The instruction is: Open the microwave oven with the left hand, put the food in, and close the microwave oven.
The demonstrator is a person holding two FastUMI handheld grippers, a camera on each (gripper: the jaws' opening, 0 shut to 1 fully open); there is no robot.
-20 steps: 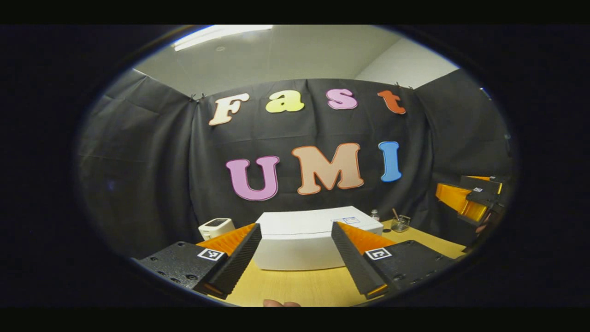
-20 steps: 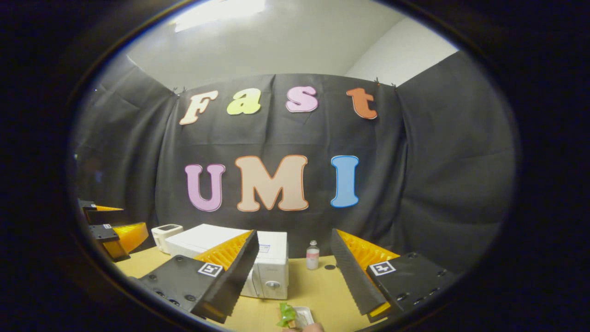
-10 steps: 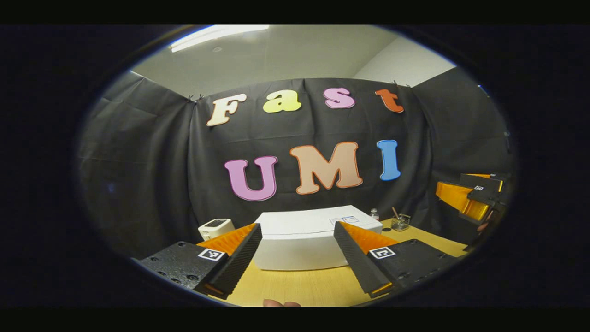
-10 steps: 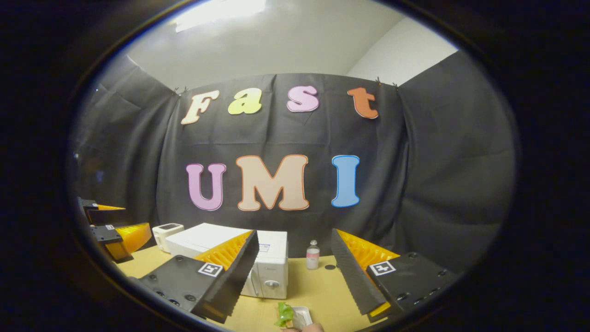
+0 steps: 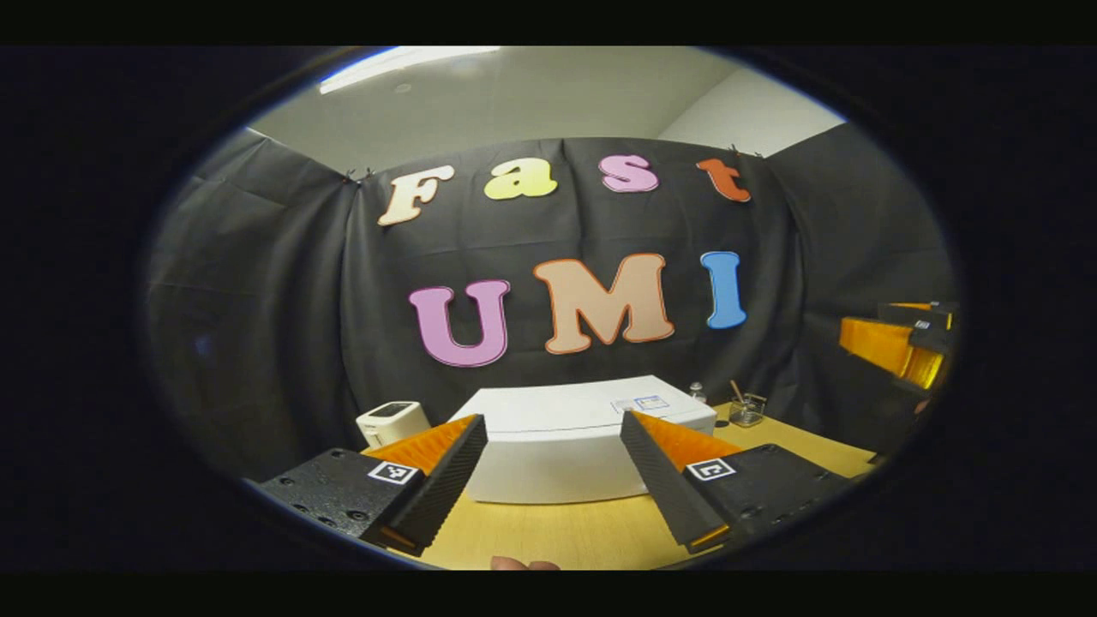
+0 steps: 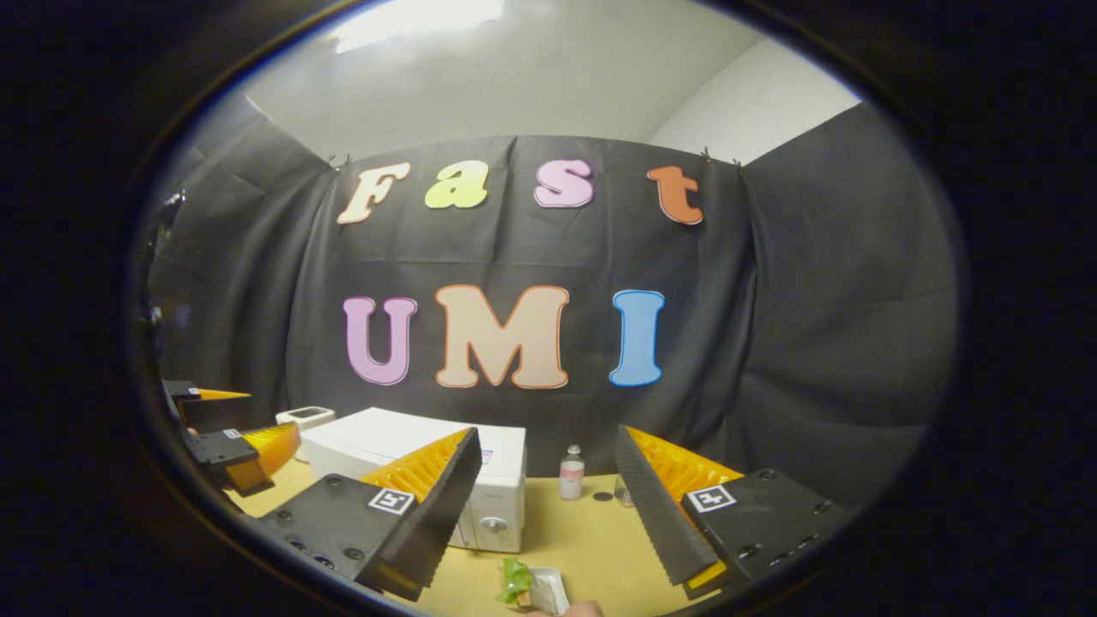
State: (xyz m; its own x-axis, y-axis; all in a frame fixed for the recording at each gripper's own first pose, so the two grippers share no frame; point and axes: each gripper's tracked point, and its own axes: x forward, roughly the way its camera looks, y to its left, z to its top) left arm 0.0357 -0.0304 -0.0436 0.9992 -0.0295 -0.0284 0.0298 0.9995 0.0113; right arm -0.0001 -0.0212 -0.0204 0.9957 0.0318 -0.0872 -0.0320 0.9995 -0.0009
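Boxy white microwave oven (image 5: pixel 561 446) on smooth wooden table (image 5: pixel 566 531), door closed.

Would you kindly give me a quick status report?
Both grippers, left and right, open, empty. Microwave shut. Food tray on table. Nothing blocking.

My microwave (image 5: pixel 566 446) is plain white, with a small blue-edged sticker (image 5: pixel 649 402) on top. The table (image 5: pixel 566 531) under it is pale yellow wood. Beside it sits a small white box (image 5: pixel 392 421) with a dark top. The food (image 6: pixel 514 583) is leafy green, in a white tray (image 6: pixel 548 590). The little bottle (image 6: pixel 571 472) has a pink label and a pale cap.
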